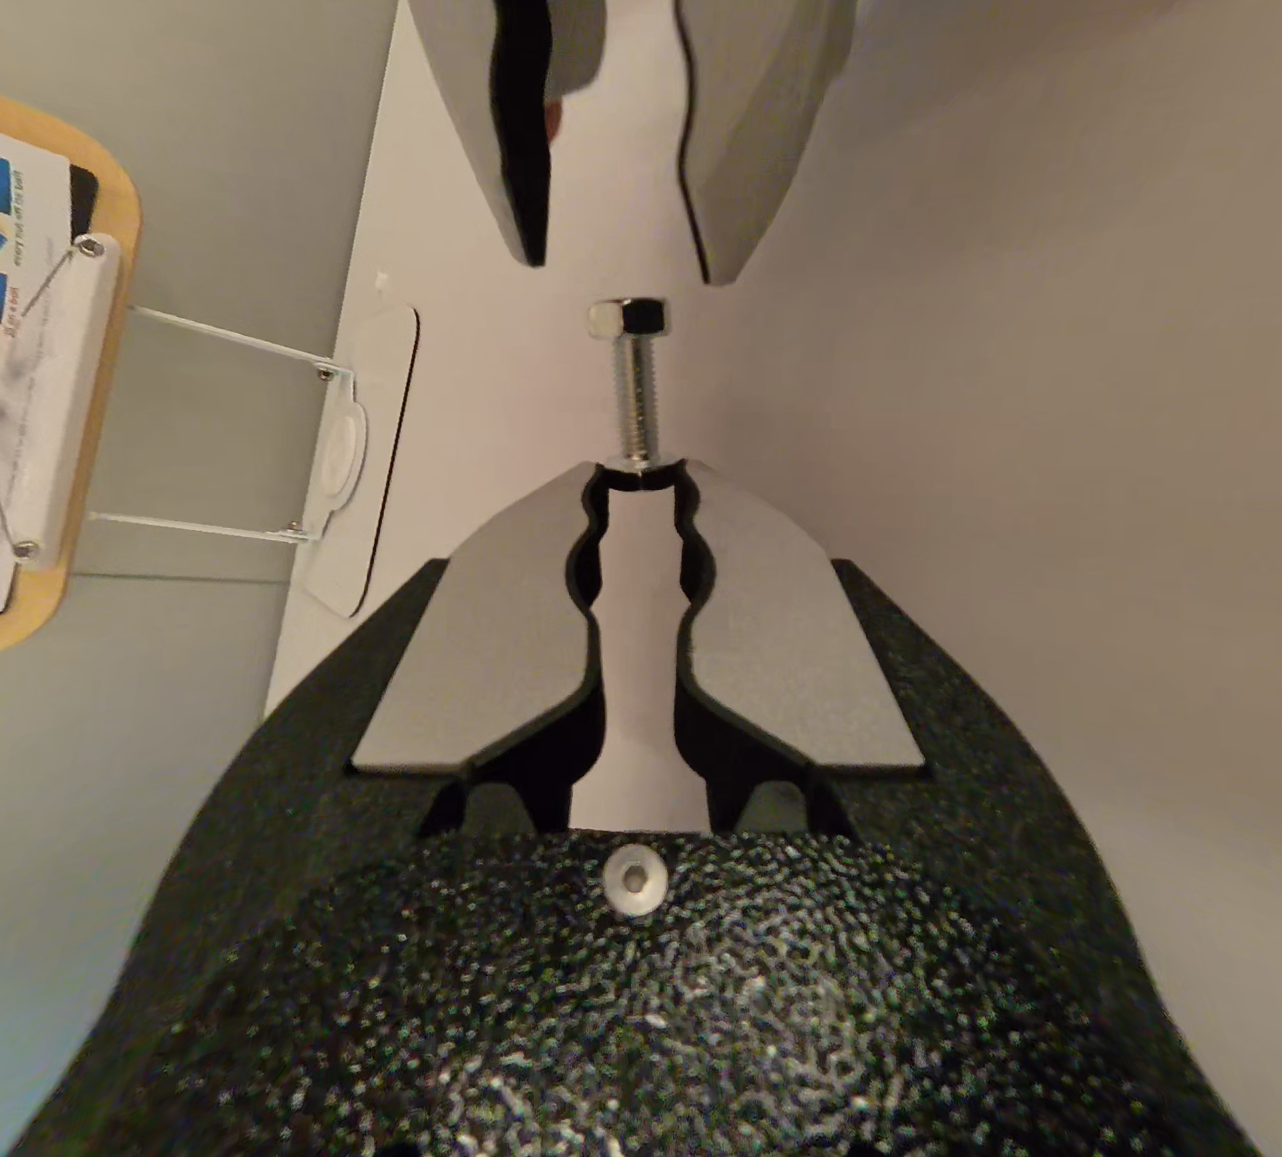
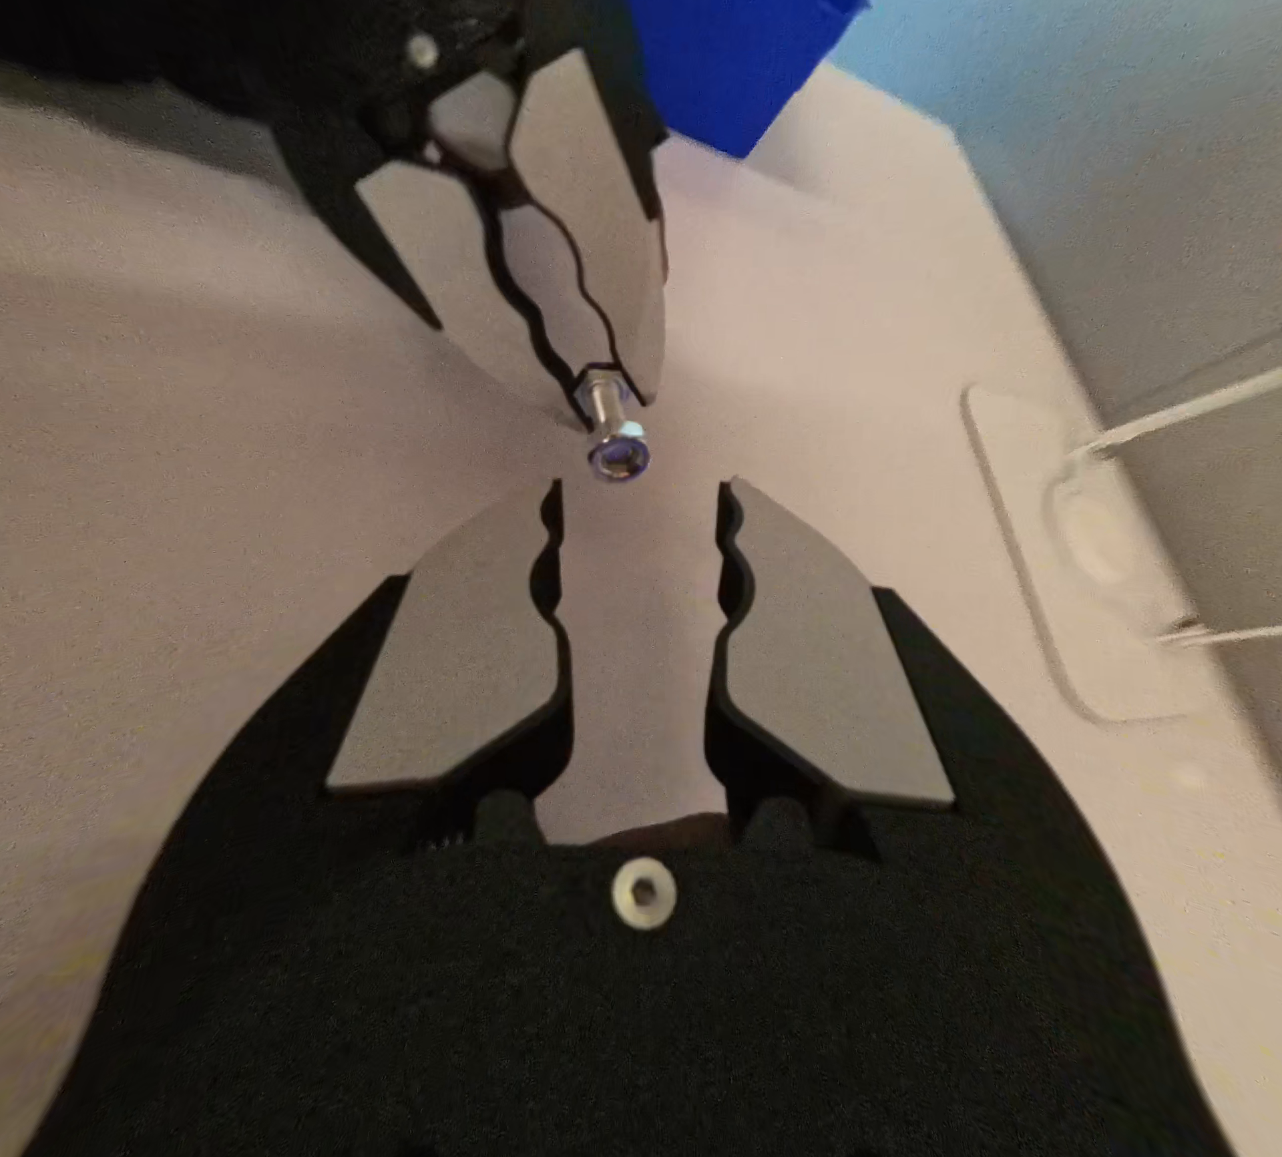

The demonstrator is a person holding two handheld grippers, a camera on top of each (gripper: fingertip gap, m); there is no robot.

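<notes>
My left gripper (image 1: 639, 475) is shut on the hex head of a silver bolt (image 1: 633, 402). The threaded shaft points away from it, with a hex nut (image 1: 628, 319) on the far end. In the right wrist view the left gripper (image 2: 610, 392) comes in from the upper left with the bolt (image 2: 602, 413), and the nut (image 2: 617, 454) shows a blue ring in its end. My right gripper (image 2: 642, 485) is open, with its fingertips just short of the nut and not touching it. It also shows in the left wrist view (image 1: 624, 274), facing the nut from the top.
Both grippers are over a white table (image 2: 208, 361). A blue bin (image 2: 714, 0) stands behind the left gripper. A wooden board with a printed sheet (image 1: 62, 361) stands on a white wire stand (image 1: 229, 340) with a clear base plate (image 1: 374, 465), which also shows in the right wrist view (image 2: 1082, 555).
</notes>
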